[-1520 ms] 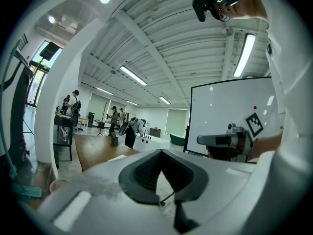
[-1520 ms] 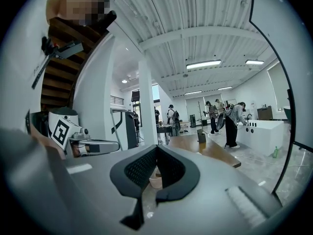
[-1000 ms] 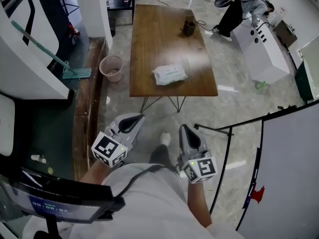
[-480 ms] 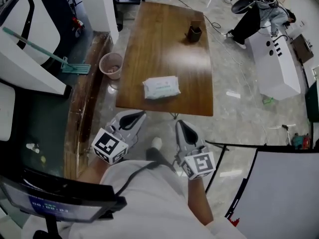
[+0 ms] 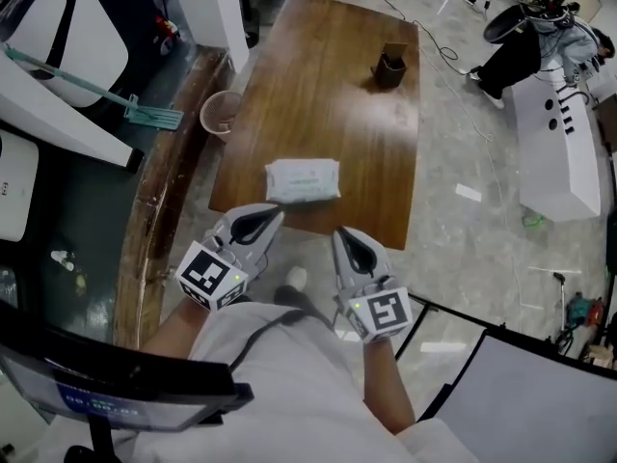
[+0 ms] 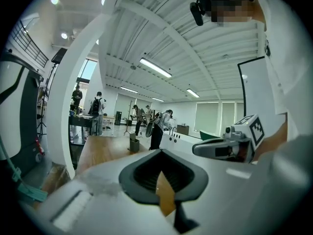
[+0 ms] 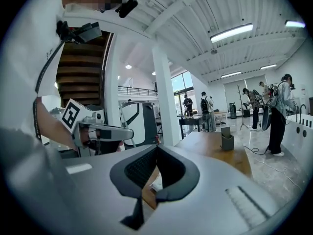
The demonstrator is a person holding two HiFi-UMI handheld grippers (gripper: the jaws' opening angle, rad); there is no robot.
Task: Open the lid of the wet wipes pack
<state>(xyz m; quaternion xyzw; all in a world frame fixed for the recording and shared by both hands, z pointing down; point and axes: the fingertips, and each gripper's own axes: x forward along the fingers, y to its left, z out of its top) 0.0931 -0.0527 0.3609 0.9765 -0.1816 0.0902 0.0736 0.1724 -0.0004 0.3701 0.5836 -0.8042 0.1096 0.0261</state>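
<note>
The wet wipes pack (image 5: 303, 180), white with a green label, lies flat near the front edge of the wooden table (image 5: 328, 85) with its lid down. My left gripper (image 5: 273, 214) is shut and empty, its tip just short of the pack's front left corner. My right gripper (image 5: 339, 235) is also shut and empty, by the table's front edge and to the right of the pack. In the left gripper view the left gripper (image 6: 161, 151) points level across the tabletop. In the right gripper view the right gripper (image 7: 156, 147) does the same.
A dark holder (image 5: 390, 68) stands at the table's far end. Left of the table, a pink bucket (image 5: 220, 112) and a green mop (image 5: 145, 116) rest on the floor. A white cabinet (image 5: 559, 152) and a person (image 5: 525, 41) are at the right.
Both grippers have come forward to the table's front edge, still shut. The wipes pack, earlier well ahead of them, now lies just beyond the left gripper's tip.
</note>
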